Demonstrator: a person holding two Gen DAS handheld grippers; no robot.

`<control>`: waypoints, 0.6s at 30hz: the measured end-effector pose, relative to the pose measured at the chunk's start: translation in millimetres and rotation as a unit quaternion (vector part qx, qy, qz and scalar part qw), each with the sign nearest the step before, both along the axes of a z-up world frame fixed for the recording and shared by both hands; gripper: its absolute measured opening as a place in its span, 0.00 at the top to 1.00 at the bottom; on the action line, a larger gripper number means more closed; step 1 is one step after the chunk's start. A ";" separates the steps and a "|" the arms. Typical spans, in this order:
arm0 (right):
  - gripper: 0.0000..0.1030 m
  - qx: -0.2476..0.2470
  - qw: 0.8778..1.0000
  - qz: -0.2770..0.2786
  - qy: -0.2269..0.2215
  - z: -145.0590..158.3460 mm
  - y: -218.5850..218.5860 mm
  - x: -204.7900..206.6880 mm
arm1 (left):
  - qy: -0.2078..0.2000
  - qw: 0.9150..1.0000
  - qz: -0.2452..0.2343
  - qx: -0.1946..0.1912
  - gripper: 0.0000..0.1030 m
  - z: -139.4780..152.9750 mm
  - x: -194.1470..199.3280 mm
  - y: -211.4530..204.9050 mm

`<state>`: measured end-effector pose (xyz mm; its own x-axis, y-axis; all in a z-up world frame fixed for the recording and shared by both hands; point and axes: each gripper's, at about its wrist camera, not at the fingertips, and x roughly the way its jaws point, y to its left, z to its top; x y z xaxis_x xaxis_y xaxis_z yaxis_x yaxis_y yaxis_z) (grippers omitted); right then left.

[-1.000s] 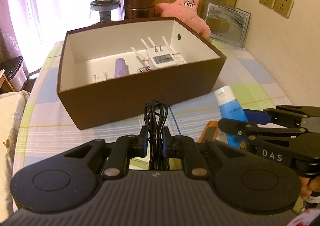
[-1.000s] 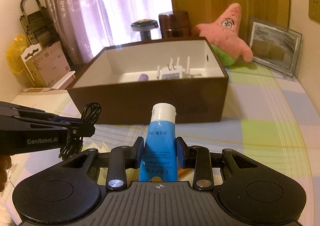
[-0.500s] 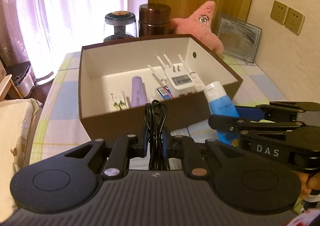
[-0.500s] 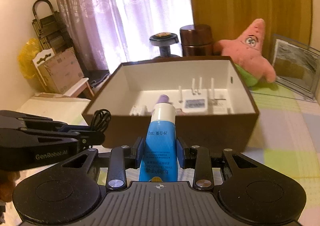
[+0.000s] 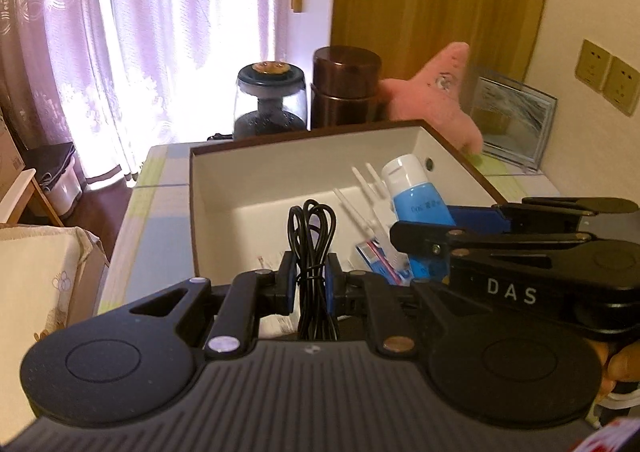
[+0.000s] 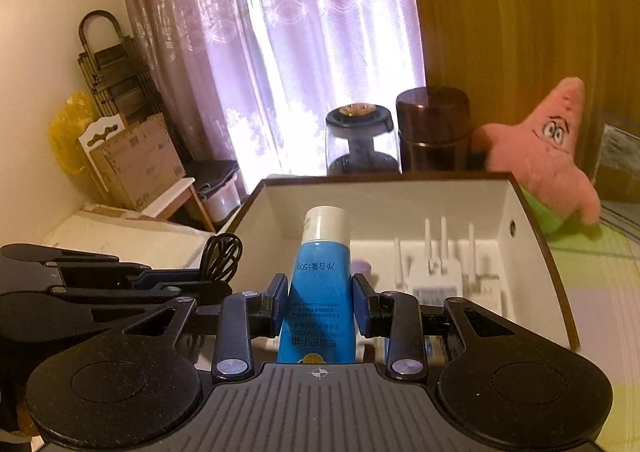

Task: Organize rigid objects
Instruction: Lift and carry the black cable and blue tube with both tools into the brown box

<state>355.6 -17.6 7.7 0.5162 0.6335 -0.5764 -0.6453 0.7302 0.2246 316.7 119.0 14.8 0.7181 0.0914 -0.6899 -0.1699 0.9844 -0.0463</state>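
Left wrist view: my left tongs (image 5: 311, 284) clamp a coiled black cable (image 5: 314, 248) over the brown box (image 5: 248, 172); its lower end hides behind them. Right of them, my right tongs cover the router (image 5: 370, 192).

Right wrist view: my right tongs (image 6: 320, 302) pinch the blue tube (image 6: 320, 292) above the box, base hidden.

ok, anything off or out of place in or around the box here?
Nothing stands out. The box sits square with the white router flat inside; the black cable and blue tube are held cleanly, no spills or damage visible.
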 end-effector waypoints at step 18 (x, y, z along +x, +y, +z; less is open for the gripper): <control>0.70 -0.016 0.999 -0.008 0.050 -33.2 61.1 94.0 | 0.041 0.999 0.022 -0.007 0.89 -37.1 85.2 53.2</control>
